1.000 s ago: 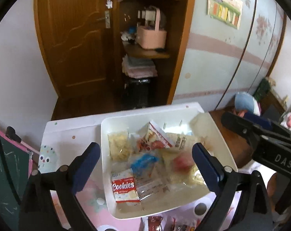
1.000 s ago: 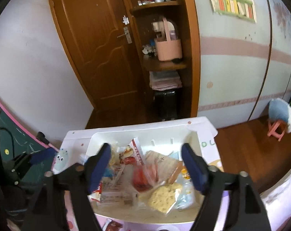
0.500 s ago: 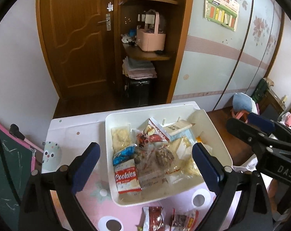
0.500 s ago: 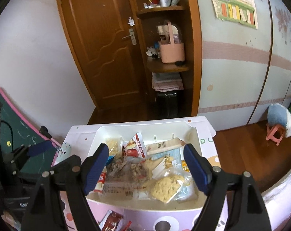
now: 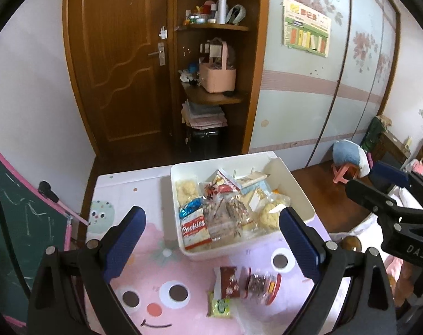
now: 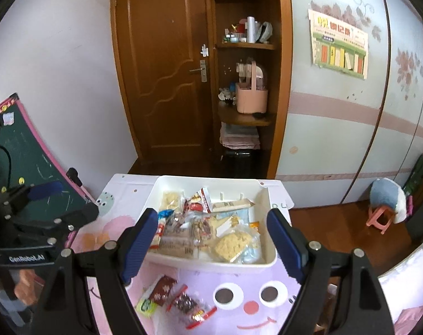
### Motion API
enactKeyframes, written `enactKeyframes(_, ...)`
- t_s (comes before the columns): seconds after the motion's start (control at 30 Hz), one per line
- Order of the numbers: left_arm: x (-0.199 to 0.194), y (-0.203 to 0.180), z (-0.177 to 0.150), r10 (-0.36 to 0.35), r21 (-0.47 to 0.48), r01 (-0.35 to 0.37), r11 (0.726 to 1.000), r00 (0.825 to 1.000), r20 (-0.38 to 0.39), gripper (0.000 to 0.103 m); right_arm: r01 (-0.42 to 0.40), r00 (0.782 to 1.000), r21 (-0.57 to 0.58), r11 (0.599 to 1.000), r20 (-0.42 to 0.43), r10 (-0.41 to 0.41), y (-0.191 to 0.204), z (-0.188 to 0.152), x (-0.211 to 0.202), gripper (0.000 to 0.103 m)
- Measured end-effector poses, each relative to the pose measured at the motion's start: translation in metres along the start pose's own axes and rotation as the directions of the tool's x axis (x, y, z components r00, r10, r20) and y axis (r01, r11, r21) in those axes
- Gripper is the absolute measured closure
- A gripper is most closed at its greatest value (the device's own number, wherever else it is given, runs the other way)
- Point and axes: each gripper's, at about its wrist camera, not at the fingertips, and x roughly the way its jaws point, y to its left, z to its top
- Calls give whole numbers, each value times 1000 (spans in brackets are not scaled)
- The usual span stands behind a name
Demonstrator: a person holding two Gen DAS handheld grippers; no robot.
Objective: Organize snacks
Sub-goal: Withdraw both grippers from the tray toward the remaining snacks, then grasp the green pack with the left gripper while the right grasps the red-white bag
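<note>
A white bin (image 5: 301, 195) (image 6: 211, 263) full of snack packets stands on the pink cartoon table mat (image 5: 161, 279) (image 6: 247, 293). A "Cookies" packet (image 5: 194, 227) lies at the bin's near left. In front of the bin lie three loose packets: a brown one (image 5: 228, 282) (image 6: 162, 293), a red-edged one (image 5: 260, 283) (image 6: 192, 307) and a small green one (image 5: 220, 305) (image 6: 145, 305). My left gripper (image 5: 212, 213) (image 6: 71, 201) hovers open and empty above the bin's near side. My right gripper (image 6: 212, 215) (image 5: 365, 178) hangs beside it, also open and empty.
A green chalkboard (image 5: 18, 231) leans at the table's left edge. Behind the table are a wooden door (image 5: 119, 64) and a shelf niche with a pink basket (image 5: 217, 76). A small pink stool with a blue cushion (image 6: 384, 203) stands on the floor at the right.
Both grippers have drawn back and up from the bin, which now looks smaller. The loose packets in front of it have come into view. Both pairs of jaws kept their width.
</note>
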Motion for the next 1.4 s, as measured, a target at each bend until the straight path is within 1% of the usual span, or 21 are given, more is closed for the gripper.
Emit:
enactKeyframes(0.1, -20, -5, -15, -4, 26, 4, 1000, 1000, 7, 7, 15, 1000, -25, 1000, 21, -14, 5, -11, -19, 22)
enactKeyframes(0.23, -34, -11, -29, -17, 45, 17, 999, 1000, 5, 7, -21, 999, -49, 999, 36, 23, 8, -27, -37, 22)
enactKeyframes(0.37, -40, -16, -46, -41, 45, 41, 998, 999, -1, 7, -25, 999, -91, 996, 43, 29, 15, -45, -44, 22)
enactKeyframes(0.47, -33, -20, -61, -56, 46, 57, 997, 998, -23, 7, -34, 999, -110, 993, 33, 38, 18, -59, -39, 22)
enactKeyframes(0.53, -21, -22, -76, -58, 53, 61, 997, 997, -51, 7, -29, 999, -118, 993, 21, 31, 20, -69, -33, 22)
enactKeyframes(0.6, -8, -25, -90, -55, 54, 59, 997, 996, -76, 7, -24, 1000, -127, 992, -3, 24, 20, -82, -22, 22)
enactKeyframes(0.73, 22, -23, -122, -56, 27, 60, 998, 990, -132, 7, -33, 997, -135, 990, -72, 24, 18, -113, 4, 22)
enactKeyframes(0.83, 49, -17, -145, -59, -19, 56, 998, 980, -189, 7, -45, 994, -152, 987, -109, 28, 18, -135, 21, 22)
enactKeyframes(0.9, 67, -12, -160, -57, -50, 47, 998, 971, -233, 7, -50, 990, -163, 985, -142, 27, 19, -150, 36, 22)
enactKeyframes(0.97, 86, -5, -176, -55, -90, 31, 995, 959, -279, 7, -62, 983, -160, 985, -181, 33, 18, -161, 52, 22)
enactKeyframes(1.07, 108, 1, -195, -58, -127, 16, 992, 940, -335, 7, -95, 973, -151, 984, -224, 60, 17, -174, 71, 22)
enactKeyframes(1.23, 136, 4, -210, -29, -125, -21, 992, 923, -383, 7, -132, 957, -191, 973, -279, 76, 25, -192, 102, 22)
enactKeyframes(1.33, 152, 6, -217, -30, -138, -31, 990, 908, -417, 7, -157, 945, -211, 965, -315, 85, 30, -203, 120, 22)
enactKeyframes(1.4, 161, 7, -218, -33, -140, -32, 990, 899, -437, 10, -170, 938, -222, 960, -336, 88, 33, -208, 132, 22)
